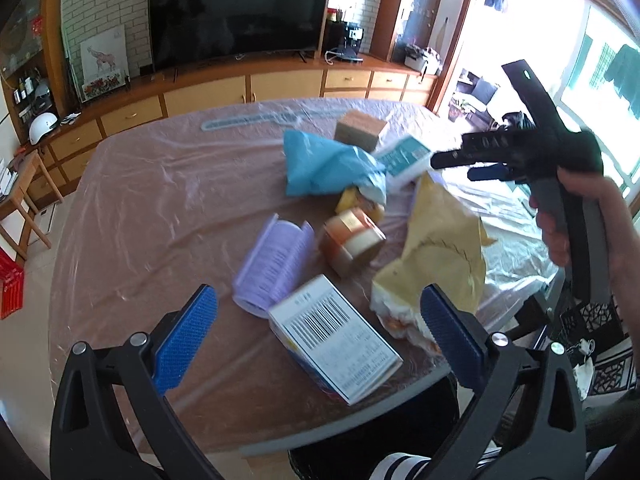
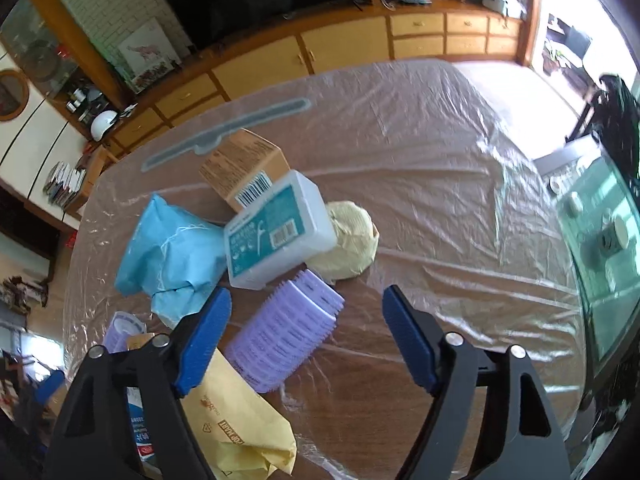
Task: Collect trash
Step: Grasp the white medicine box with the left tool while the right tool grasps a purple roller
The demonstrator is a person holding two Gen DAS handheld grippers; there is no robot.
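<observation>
Trash lies on a table under clear plastic film (image 1: 160, 208). In the left wrist view I see a white barcode box (image 1: 334, 338), a lilac cylinder (image 1: 272, 264), an orange tub (image 1: 352, 242), a blue bag (image 1: 324, 166), a yellow paper bag (image 1: 438, 256), a teal-and-white box (image 1: 404, 158) and a brown box (image 1: 360, 128). My left gripper (image 1: 318, 332) is open above the barcode box. My right gripper (image 2: 306, 334) is open above a lilac cylinder (image 2: 286, 342), near the blue bag (image 2: 172, 252), the teal-and-white box (image 2: 276, 230) and a yellow paper bag (image 2: 240, 424). It also shows in the left wrist view (image 1: 460, 164).
A cream paper ball (image 2: 352, 240) and the brown box (image 2: 244, 170) lie behind the teal-and-white box. A grey strip (image 2: 224, 132) lies under the film. A TV (image 1: 240, 12) stands on wooden cabinets (image 1: 208, 92). A glass side table (image 2: 600, 240) stands to the right.
</observation>
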